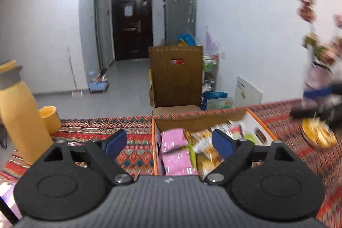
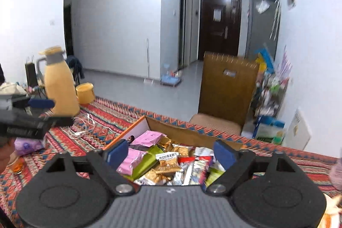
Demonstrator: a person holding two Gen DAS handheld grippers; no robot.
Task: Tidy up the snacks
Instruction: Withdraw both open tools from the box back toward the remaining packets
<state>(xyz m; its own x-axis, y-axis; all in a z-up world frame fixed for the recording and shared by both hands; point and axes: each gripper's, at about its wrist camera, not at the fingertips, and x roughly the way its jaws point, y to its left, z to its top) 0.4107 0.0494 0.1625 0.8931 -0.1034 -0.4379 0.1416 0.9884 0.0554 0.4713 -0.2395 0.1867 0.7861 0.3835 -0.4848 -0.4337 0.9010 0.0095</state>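
A cardboard box (image 1: 192, 121) with an orange rim and white inner walls lies open on the patterned tablecloth, full of loose snack packets. Pink packets (image 1: 173, 138) fill its left side, with golden and green ones beside them. My left gripper (image 1: 168, 143) hovers open above the box's near left edge, nothing between its blue pads. In the right wrist view the same box (image 2: 181, 131) shows pink packets (image 2: 147, 138), a green packet (image 2: 147, 161) and golden packets (image 2: 168, 161). My right gripper (image 2: 171, 153) is open above them and holds nothing.
A yellow thermos jug (image 1: 19, 116) and yellow cup (image 1: 50, 119) stand left of the box. A plate of yellow food (image 1: 318, 134) and a blurred vase of flowers (image 1: 316, 46) are on the right. A wooden chair (image 1: 176, 76) stands behind the table. A purple tissue pack (image 2: 27, 146) lies left.
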